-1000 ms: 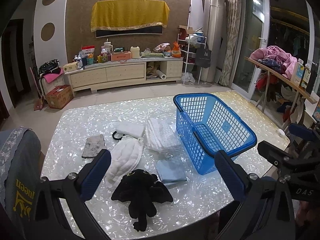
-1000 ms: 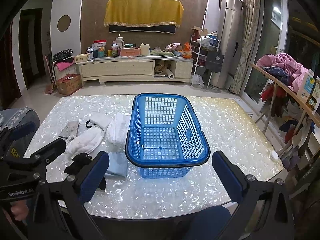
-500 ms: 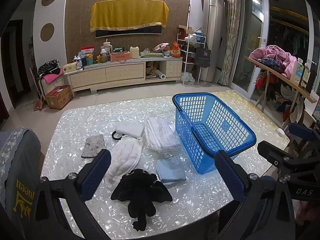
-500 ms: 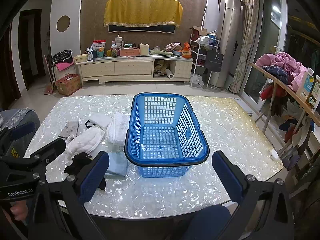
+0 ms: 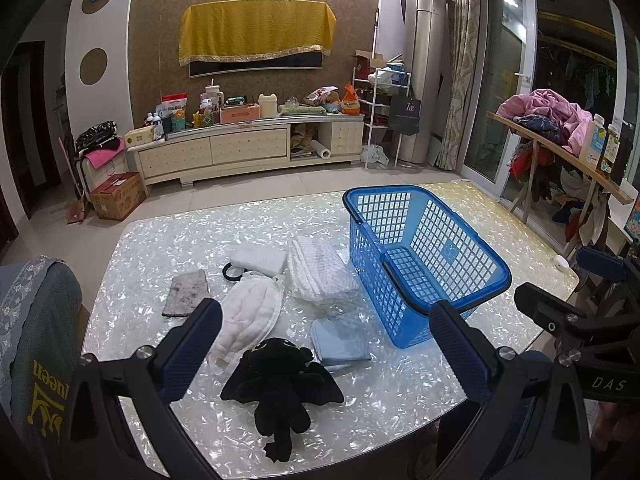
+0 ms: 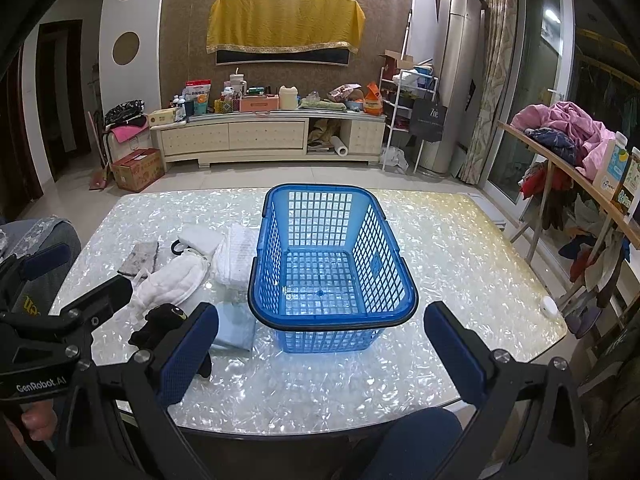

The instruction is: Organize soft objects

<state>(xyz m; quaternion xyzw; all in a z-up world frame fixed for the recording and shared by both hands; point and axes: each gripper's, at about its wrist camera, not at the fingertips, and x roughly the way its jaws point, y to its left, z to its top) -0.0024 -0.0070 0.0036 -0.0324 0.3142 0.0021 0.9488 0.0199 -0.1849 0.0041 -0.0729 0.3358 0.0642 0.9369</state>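
Note:
An empty blue plastic basket stands on the shiny pearl table. Left of it lie soft things: a black plush dragon, a white quilted pad, a folded white cloth, a light blue folded cloth, a white sponge block and a grey rag. My left gripper hovers open above the near table edge, over the plush. My right gripper is open too, in front of the basket, holding nothing.
A grey chair back stands at the table's left. A small white round object lies near the right table edge. Beyond the table are a TV cabinet and a clothes-laden wooden rack at right.
Both views have shifted only slightly; the objects on the table lie as before and both grippers stay open.

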